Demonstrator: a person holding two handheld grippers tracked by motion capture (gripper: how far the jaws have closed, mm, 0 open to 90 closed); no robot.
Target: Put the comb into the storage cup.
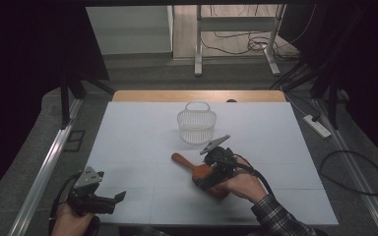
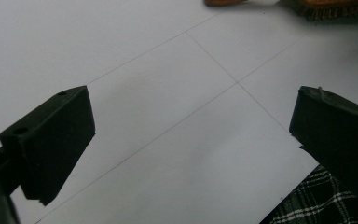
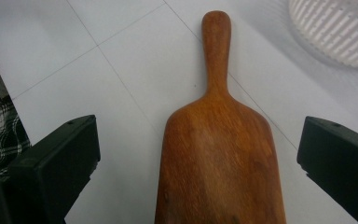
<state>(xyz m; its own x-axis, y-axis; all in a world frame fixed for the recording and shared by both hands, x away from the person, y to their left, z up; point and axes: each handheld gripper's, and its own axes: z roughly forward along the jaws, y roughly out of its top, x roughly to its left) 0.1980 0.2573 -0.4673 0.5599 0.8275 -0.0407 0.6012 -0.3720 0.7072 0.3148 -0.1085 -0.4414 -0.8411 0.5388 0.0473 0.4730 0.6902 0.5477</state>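
Plainly unlabelled wooden brush (image 3: pixel 219 154) between open right tool (image 3: pixel 198 158) jaws

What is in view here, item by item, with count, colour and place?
brush: 1, brown wood, mid table, lying flat between the right jaws, handle toward the basket
basket: 1, white, far middle of the table
table: 1, white top
power strip: 1, white, floor at right
left hand-held gripper: 1, black, near left corner, open over bare table
right hand-held gripper: 1, black, open astride the brush
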